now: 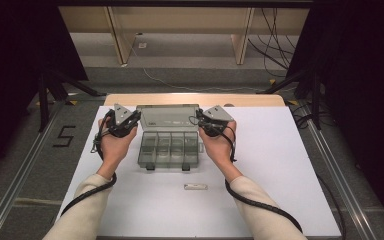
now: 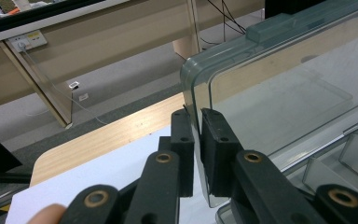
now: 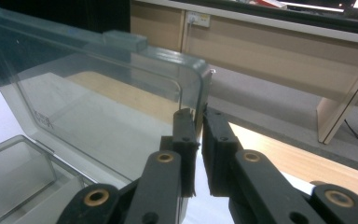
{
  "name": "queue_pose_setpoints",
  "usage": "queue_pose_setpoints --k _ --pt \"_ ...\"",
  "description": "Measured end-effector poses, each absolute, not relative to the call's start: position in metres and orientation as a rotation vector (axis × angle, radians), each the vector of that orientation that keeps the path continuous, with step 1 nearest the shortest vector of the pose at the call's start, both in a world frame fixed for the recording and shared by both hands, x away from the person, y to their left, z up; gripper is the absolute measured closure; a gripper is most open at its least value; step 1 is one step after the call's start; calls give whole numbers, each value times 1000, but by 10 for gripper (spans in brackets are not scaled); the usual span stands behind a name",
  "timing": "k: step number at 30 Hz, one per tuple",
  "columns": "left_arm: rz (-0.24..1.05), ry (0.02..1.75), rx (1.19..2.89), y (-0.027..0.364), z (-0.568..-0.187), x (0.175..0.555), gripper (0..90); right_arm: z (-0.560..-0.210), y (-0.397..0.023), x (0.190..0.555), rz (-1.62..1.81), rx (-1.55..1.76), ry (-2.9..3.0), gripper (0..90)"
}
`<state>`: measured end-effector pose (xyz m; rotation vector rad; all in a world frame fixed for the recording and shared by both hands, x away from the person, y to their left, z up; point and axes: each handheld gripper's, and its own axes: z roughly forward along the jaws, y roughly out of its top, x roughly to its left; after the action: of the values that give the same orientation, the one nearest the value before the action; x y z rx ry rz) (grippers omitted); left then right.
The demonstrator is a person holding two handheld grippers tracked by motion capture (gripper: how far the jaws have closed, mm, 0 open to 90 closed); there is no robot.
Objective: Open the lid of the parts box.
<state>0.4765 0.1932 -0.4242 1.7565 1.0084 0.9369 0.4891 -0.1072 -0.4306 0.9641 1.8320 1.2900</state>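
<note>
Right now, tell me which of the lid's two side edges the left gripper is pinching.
The left gripper clamps the lid's left side edge, nearest the left hand in the high view; the right gripper clamps the opposite edge.

White table (image 1: 280, 165) carries organizer box (image 1: 169, 150), small bar (image 1: 195, 186).

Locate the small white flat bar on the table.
In the high view the small white flat bar lies on the white table, just before the clear compartment box, between the forearms.

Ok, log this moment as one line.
left hand-held gripper: shut on lid's left edge | right hand-held gripper: shut on lid's right edge | lid: raised, open | compartment box: on white table
</note>
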Motion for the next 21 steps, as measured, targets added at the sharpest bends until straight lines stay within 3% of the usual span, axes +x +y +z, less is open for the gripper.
queue_pose_setpoints --k 21 --pt "912 1033 1750 194 -432 482 830 -439 -107 494 1281 986 1842 848"
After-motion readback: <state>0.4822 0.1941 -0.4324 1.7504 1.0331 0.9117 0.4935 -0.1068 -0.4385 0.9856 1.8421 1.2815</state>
